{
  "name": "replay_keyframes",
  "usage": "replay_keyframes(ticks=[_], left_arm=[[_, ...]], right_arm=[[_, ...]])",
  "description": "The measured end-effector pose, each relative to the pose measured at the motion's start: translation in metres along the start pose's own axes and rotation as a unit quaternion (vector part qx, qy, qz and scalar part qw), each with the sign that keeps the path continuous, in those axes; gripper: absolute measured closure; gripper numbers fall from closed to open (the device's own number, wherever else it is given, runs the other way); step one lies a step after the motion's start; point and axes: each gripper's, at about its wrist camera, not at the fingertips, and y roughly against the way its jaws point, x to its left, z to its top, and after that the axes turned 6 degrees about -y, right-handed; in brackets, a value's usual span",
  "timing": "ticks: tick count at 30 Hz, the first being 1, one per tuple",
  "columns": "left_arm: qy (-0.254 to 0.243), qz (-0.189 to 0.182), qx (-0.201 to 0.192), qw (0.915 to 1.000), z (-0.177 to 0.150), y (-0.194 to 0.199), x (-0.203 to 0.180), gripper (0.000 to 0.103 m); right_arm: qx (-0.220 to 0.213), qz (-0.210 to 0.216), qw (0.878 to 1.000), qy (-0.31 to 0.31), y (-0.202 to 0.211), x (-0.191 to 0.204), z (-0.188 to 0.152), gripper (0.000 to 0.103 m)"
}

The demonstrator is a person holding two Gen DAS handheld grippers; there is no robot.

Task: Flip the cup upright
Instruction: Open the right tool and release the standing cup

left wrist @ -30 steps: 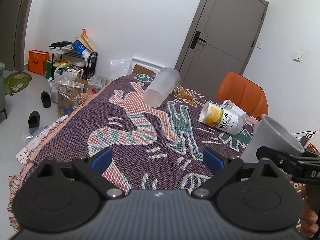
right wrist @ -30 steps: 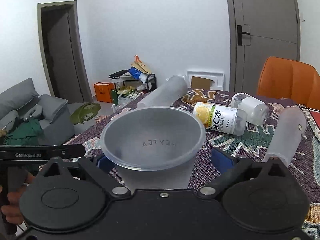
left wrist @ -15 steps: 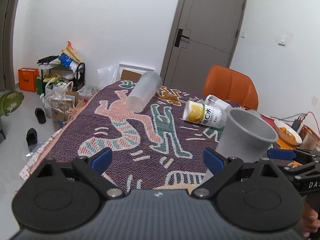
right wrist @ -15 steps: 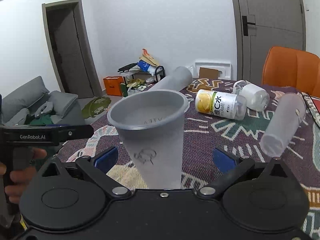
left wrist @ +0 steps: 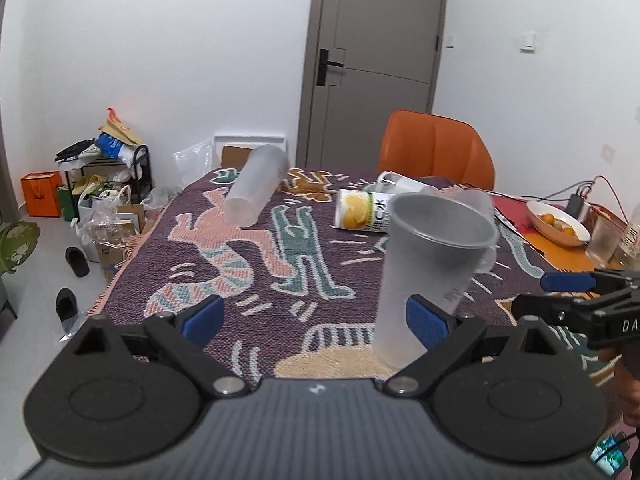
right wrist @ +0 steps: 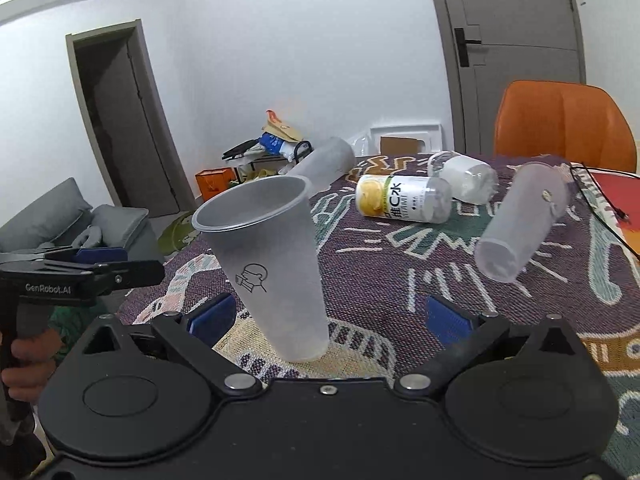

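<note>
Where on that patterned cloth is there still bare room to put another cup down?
Bare cloth lies left of the upright cup, below the lying cup. More lies between the upright cup and the right lying cup. The far end around the bottles is crowded.

Home room: grey sofa (right wrist: 60, 216), orange chair (left wrist: 436, 148), shoes on floor (left wrist: 74, 260), messy shelf (left wrist: 104, 164), patterned table cloth (left wrist: 280, 248)

Frosted cup (right wrist: 276, 264) now stands base down on patterned cloth (right wrist: 400, 272), mouth up, slightly tilted; one second ago it lay near-horizontal in right gripper (right wrist: 332, 316), mouth toward camera. Right gripper's blue pads (right wrist: 212, 314) now spread wide, clear of cup wall; earlier clamped on it. Left wrist view has swung right, cup now central.
</note>
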Motion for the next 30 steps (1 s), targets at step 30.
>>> replay_keyframes(ticks=[30], left_arm=[[-0.008, -0.013, 0.018, 0.9997, -0.016, 0.008, -0.008, 0.005]], right_arm=[[0.0, -0.005, 1.0, -0.008, 0.019, -0.014, -0.01, 0.0]])
